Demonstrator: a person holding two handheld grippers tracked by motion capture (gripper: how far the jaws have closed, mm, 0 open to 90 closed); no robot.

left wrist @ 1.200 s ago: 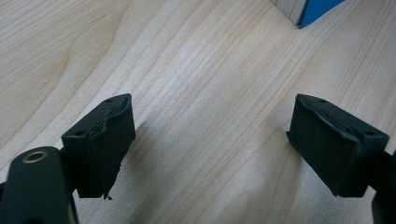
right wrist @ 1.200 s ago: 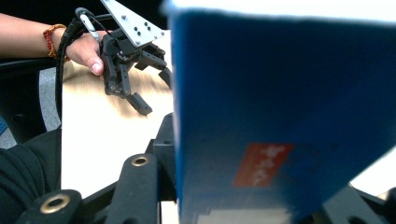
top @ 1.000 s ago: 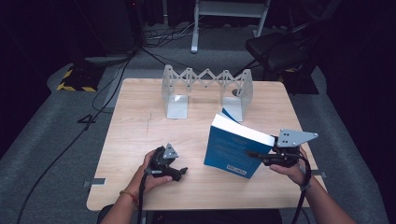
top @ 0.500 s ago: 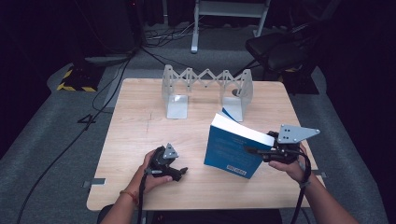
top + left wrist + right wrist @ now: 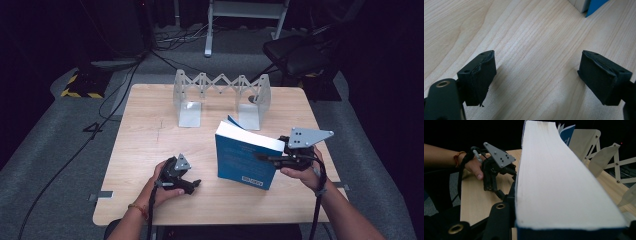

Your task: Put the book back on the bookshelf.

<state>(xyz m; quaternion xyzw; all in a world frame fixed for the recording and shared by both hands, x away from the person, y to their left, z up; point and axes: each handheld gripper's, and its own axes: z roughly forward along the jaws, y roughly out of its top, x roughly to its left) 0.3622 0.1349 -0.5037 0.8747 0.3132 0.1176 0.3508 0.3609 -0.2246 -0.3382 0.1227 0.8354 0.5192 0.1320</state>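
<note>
A: What is the work surface like, and the room around it?

B: A pale wooden table (image 5: 150, 145) stands on grey carpet in a dark room. Cables trail over the floor, a black chair (image 5: 300, 55) sits beyond the far right corner, and a yellow-and-black striped block (image 5: 80, 86) lies off to the far left. A metal accordion-style book rack (image 5: 222, 97) stands near the table's far edge.

A: Anything hard to make out?

B: In the right gripper view the blue book (image 5: 247, 160) blocks most of what lies ahead with its white page edge, and the pad on its far side is hidden. The left gripper view catches just a blue corner of it at the top edge.

A: Where is the book, and how are the hands placed?

B: It stands upright, tilted, on the near right part of the table, in front of the rack. The right tongs (image 5: 272, 159) clamp its right edge, and their jaws have just been closing a little further on it. The left tongs (image 5: 192, 184) rest low on the table, well left of the book, jaws spread wide with nothing between them.
</note>
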